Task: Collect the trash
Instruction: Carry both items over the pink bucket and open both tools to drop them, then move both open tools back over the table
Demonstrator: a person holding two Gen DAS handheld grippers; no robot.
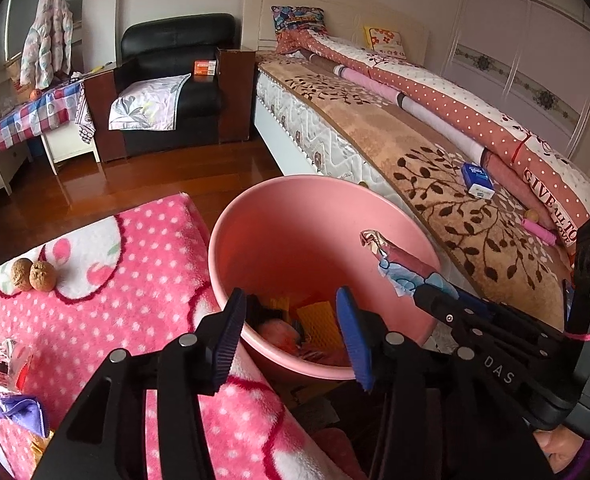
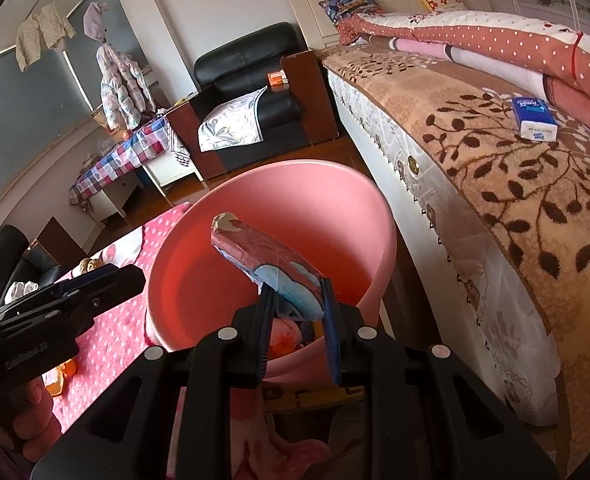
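A pink bin stands between the pink dotted blanket and the bed, with several pieces of trash in its bottom. My right gripper is shut on a crumpled red and blue wrapper and holds it over the bin; it shows in the left wrist view too. My left gripper is open and empty above the bin's near rim. A shiny wrapper and a purple wrapper lie on the blanket at the left.
Two walnuts lie on the blanket. A bed with a tissue pack runs along the right. A black armchair and a side table with a checked cloth stand at the back across a wooden floor.
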